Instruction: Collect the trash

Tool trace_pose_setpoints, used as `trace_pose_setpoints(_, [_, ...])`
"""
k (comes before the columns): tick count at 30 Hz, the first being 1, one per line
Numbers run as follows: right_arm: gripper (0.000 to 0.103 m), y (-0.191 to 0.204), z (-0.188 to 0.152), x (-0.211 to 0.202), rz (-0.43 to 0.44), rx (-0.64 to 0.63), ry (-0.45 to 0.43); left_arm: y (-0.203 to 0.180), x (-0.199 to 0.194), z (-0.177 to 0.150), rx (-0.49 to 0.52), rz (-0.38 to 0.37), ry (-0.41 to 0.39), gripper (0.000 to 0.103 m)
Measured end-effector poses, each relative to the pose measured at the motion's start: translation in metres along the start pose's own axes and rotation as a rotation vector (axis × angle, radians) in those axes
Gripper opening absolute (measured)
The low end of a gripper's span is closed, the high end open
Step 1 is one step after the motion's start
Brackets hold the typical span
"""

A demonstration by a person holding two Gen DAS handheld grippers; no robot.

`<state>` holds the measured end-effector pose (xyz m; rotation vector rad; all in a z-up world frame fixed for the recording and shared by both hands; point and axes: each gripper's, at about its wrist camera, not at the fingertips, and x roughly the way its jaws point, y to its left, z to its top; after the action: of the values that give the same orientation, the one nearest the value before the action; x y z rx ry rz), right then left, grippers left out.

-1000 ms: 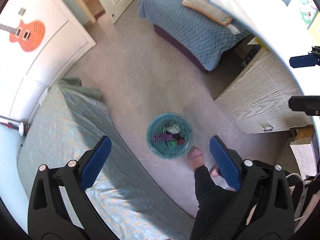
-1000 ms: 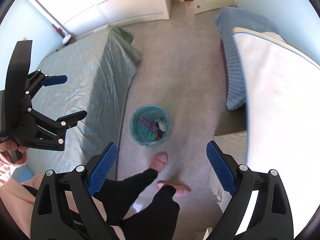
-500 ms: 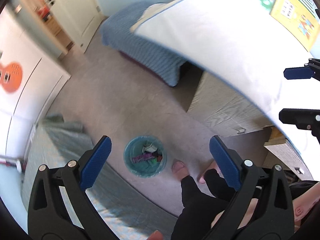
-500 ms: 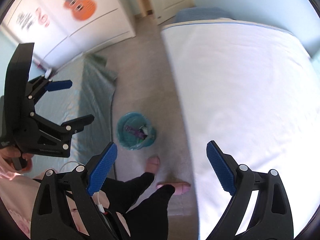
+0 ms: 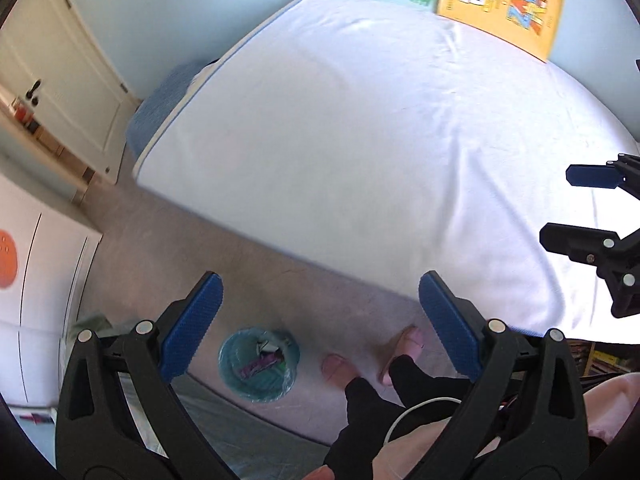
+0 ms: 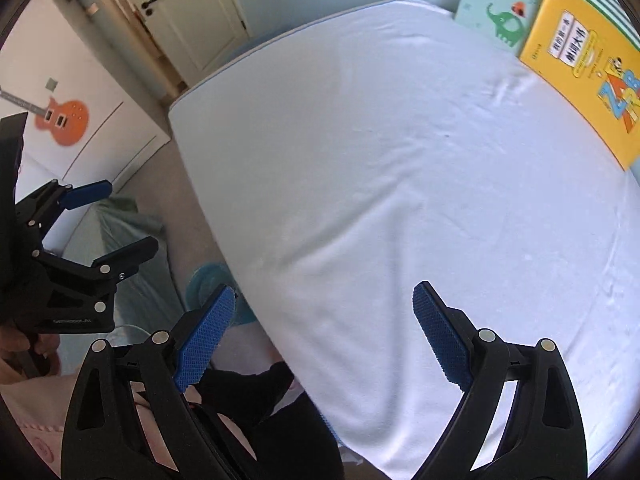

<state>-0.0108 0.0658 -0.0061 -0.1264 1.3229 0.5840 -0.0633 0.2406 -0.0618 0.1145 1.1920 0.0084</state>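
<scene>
Left wrist view: the left gripper [image 5: 318, 320] stands with its jaws spread wide and nothing between them. A second ago this view looked down on open floor with the trash bin [image 5: 259, 364] near centre; now the white bed [image 5: 360, 140] fills most of the frame and the bin has slid to the lower left, on the floor near the bed's near edge, just beside the person's feet [image 5: 384, 356]. Wrappers lie inside the bin. The right gripper shows at the right border over the sheet, its jaws also apart and empty.

Right wrist view: the right gripper [image 6: 322, 334] is wide open and holds nothing. The bed has swung in to cover the frame; only a sliver of the bin [image 6: 208, 280] shows past the bed's left edge. Two picture books [image 6: 568, 52] lean at the far right corner of the bed. No loose trash is visible on the sheet.

Judgement: both hands have turned away from the bin toward the bed, apparently searching for the next piece; none is yet located.
</scene>
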Motion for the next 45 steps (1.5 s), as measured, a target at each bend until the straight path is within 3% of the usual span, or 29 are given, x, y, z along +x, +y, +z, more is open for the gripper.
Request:
trace_pose_setpoints(5, [0.090, -0.043, -0.010, -0.010, 0.007, 0.078, -0.012, -0.048, 0.003, 0.018, 0.086, -0.045, -0.015, 0.096])
trace_pose_setpoints(8, [0.090, -0.057, -0.016, -0.011, -0.031, 0.089, -0.014, -0.074, 0.003, 0.028, 0.131, -0.072, -0.029, 0.096])
trace_pose_setpoints(17, [0.090, -0.119, -0.039, -0.028, -0.073, 0.248, -0.042, -0.126, 0.004, 0.058, 0.241, -0.129, -0.048, 0.096])
trace_pose_setpoints(27, [0.090, -0.141, -0.057, -0.042, -0.129, 0.440, -0.087, -0.166, 0.006, 0.084, 0.448, -0.198, -0.063, 0.096])
trace_pose_setpoints(45, [0.090, -0.144, -0.077, -0.064, -0.222, 0.661, -0.191, -0.193, 0.008, 0.103, 0.644, -0.295, -0.077, 0.096])
